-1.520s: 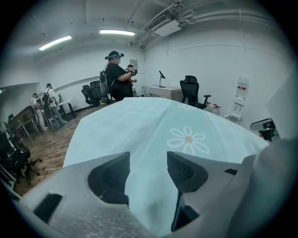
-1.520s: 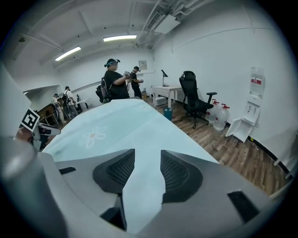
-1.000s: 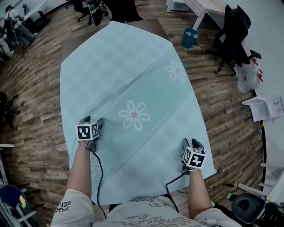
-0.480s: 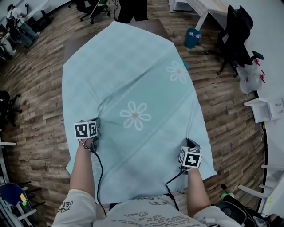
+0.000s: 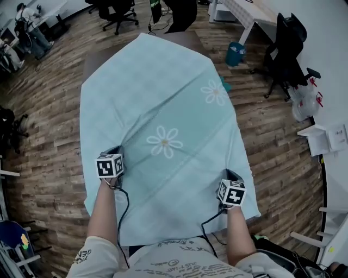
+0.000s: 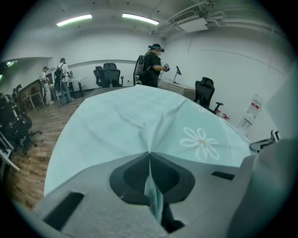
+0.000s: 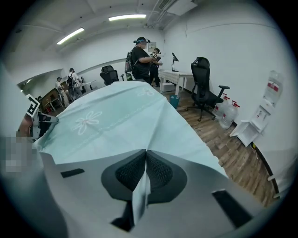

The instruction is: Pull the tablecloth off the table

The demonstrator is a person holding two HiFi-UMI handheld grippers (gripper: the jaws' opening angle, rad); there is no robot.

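Pinching the cloth (image 5: 163, 108) in both grippers, left (image 5: 111, 163) and right (image 5: 231, 190), I judge the grip done; next I pull it toward me off the table (image 5: 185, 38).

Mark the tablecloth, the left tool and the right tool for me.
tablecloth (image 5: 163, 92), head view, plain cloth beyond the central flower.
left tool (image 6: 149, 155), left gripper view, shut jaws pinching cloth.
right tool (image 7: 145, 153), right gripper view, shut jaws pinching cloth.

Open office: black swivel chair (image 5: 285, 51) at 2 o'clock, white desk (image 5: 244, 11) at 1, more chairs (image 5: 117, 8) at 11, wood-plank floor (image 5: 43, 130), ceiling strip lights (image 6: 139, 18).
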